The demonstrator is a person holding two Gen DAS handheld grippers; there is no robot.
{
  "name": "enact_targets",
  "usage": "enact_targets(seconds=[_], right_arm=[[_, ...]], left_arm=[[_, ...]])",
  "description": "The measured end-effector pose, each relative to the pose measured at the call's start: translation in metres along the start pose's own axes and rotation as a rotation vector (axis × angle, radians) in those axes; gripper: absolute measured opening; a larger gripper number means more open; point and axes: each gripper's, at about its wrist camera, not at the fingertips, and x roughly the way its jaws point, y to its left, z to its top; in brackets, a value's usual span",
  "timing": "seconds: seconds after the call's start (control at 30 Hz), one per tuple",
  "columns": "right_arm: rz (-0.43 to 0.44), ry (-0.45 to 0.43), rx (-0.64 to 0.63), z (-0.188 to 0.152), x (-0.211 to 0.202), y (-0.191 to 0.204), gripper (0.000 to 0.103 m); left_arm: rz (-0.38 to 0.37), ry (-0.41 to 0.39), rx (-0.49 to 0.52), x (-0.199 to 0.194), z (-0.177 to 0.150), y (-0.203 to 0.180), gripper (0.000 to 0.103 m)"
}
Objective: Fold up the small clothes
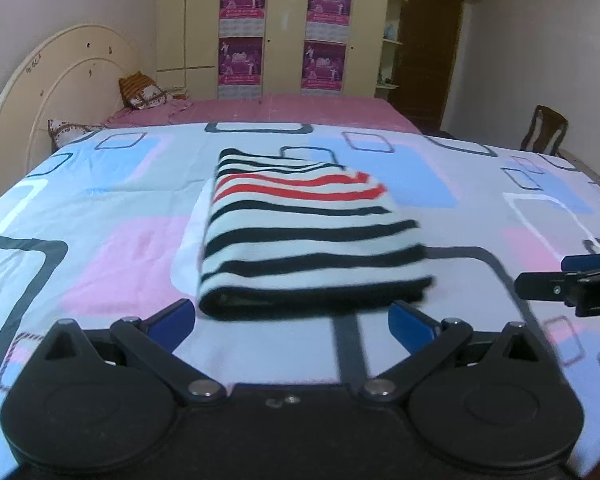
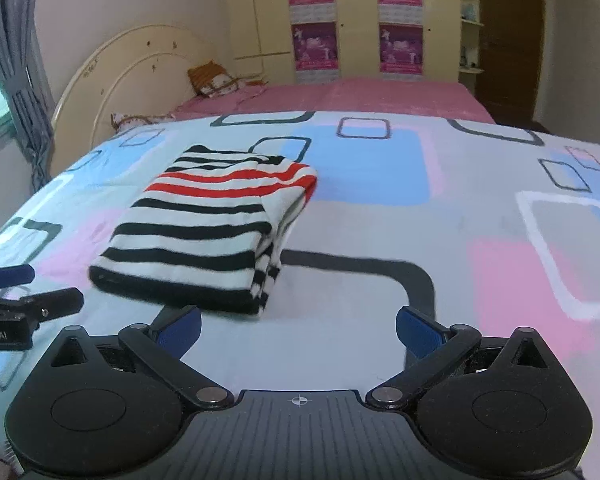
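Where the left wrist camera looks forward, the left gripper (image 1: 292, 320) stands spread wide, its two blue pads (image 1: 172, 320) far apart with nothing between them. Just beyond the fingertips lies the folded striped garment (image 1: 308, 232), white with black bands and a few red ones toward its far end. It rests flat on the patterned bedsheet (image 1: 100, 220), which is printed with pink and blue blocks and dark rounded outlines. The garment's near folded edge is close to the gripper but not touching it. At the right edge of this view the right gripper (image 1: 572, 276) pokes in, seen from the side, apart from the garment. Beyond the sheet are a pink bedspread (image 1: 300, 110), a cream headboard (image 1: 60, 80), a wardrobe (image 1: 284, 28) with four purple posters and a brown door (image 1: 428, 48).

In the right wrist view, the right gripper (image 2: 298, 328) is likewise wide open and empty, its blue pads (image 2: 416, 332) over bare bedsheet (image 2: 380, 240). The striped garment (image 2: 204, 236) lies ahead and to the left, its layered side edges facing the camera, clear of the pads. The left gripper (image 2: 32, 284) reaches in from the left edge, near the garment's near corner but not on it. A grey curtain (image 2: 16, 60) hangs at the far left beside a window.
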Motion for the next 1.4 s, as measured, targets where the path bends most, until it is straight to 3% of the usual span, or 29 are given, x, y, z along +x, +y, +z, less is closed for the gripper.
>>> enact_targets(seconds=[0.2,0.6,0.9,1.4], right_arm=[[0.000,-0.026,0.036,-0.016,-0.061,0.005,0.103],[-0.038,-0.080,0.047,-0.061,-0.158,0.016,0.103],[-0.040,-0.118,0.050,-0.069,-0.188,0.018,0.103],[-0.039,-0.136,0.039,-0.066,-0.191,0.017,0.103]], left_arm=[[-0.026,-0.024,-0.003,-0.052,-0.009,-0.021,0.103],[0.011,-0.099,-0.016,-0.136,-0.038,-0.047,0.103],[0.011,-0.147,-0.010,-0.154,-0.041,-0.055,0.103],[-0.002,-0.166,0.009,-0.155,-0.039,-0.060,0.103]])
